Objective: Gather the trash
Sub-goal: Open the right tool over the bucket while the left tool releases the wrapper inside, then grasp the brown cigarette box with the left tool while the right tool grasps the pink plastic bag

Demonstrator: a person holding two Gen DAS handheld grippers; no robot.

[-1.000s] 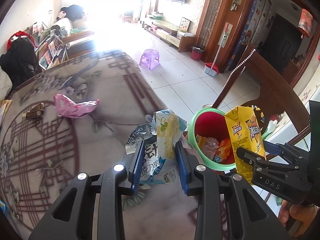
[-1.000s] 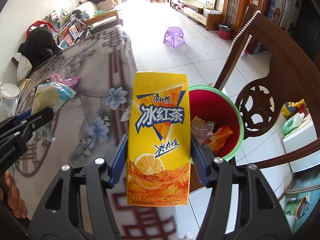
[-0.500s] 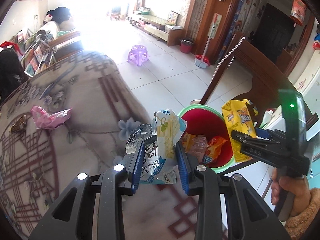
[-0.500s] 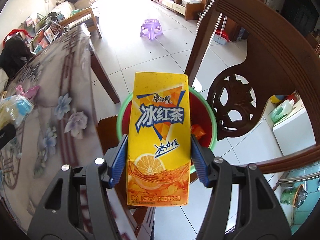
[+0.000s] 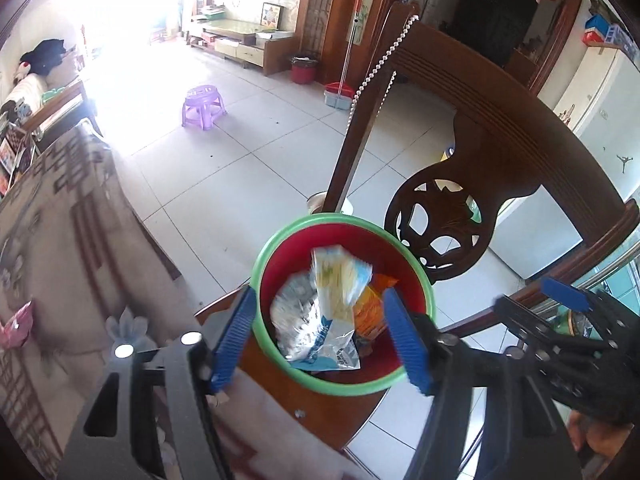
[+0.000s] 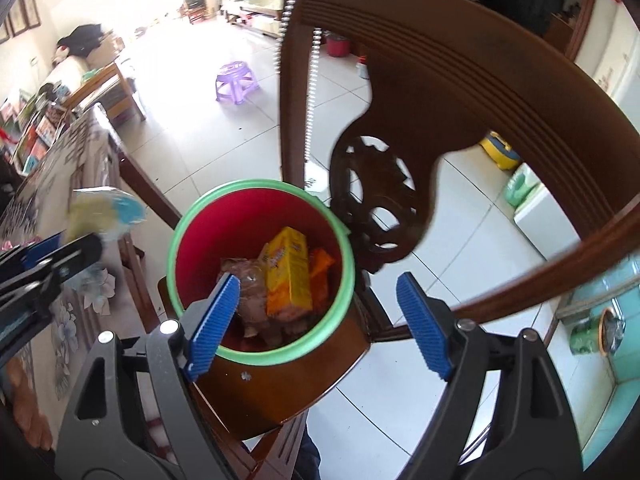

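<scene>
Seen from the left wrist: left gripper (image 5: 320, 334) poised above a red bin with a green rim (image 5: 280, 248) that stands on the seat of a carved wooden chair (image 5: 488, 128). Jaws just sprung apart, blue pads wide and pressing on nothing. Between them, blurred, a crumpled white-and-yellow snack wrapper (image 5: 336, 280) inside the bin's mouth, clear of both pads, lying over an orange packet (image 5: 370, 312). At far right, the right gripper (image 5: 560, 316), gripped by a hand (image 5: 596, 436). At left, a flowered tablecloth (image 5: 60, 248) with a pink wrapper (image 5: 16, 326) on its edge. Farther off, a purple stool (image 5: 203, 106) on pale floor tiles.

Seen from the right wrist: right gripper (image 6: 320, 320) likewise released, jaws just opened, nothing between the pads. Below it, the same bin (image 6: 260, 186) on the chair (image 6: 460, 60) seat. Inside, the yellow drink carton (image 6: 289, 272), leaning among a clear crinkled bag (image 6: 250, 280) and the orange packet (image 6: 322, 270). At left, the left gripper (image 6: 40, 264), the wrapper (image 6: 102, 210) a blur at its tip here; whether touching it, impossible to tell in this view. Stool (image 6: 236, 82) in the background.
</scene>
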